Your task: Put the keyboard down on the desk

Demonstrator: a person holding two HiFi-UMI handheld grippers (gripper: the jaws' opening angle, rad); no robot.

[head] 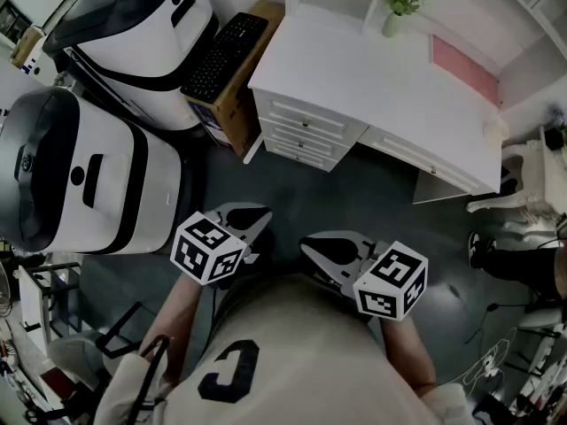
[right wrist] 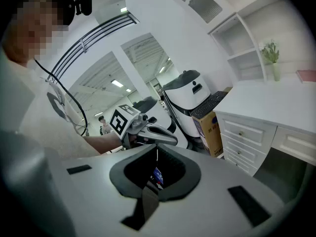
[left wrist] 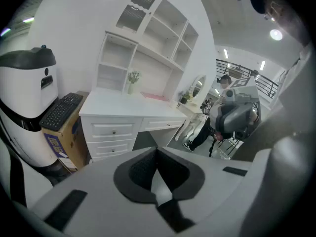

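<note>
A black keyboard (head: pixel 223 56) lies on top of a brown cardboard box (head: pixel 237 104), just left of the white desk (head: pixel 381 87). It also shows in the left gripper view as the keyboard (left wrist: pixel 61 111) beside the desk (left wrist: pixel 118 105), and in the right gripper view as the keyboard (right wrist: pixel 210 104). Both grippers hang close to my body, well short of the box. My left gripper (head: pixel 261 224) is shut with nothing in it, and so is my right gripper (head: pixel 307 246). Each jaw pair meets at the tip: left gripper (left wrist: pixel 157 150), right gripper (right wrist: pixel 157 150).
Two large white machines with black tops (head: pixel 84 175) (head: pixel 142 25) stand at the left by the box. On the desk are a vase with a plant (head: pixel 396 7) and a pink pad (head: pixel 465 69). A white chair (head: pixel 523 184) and a person's leg (head: pixel 523 262) are at the right.
</note>
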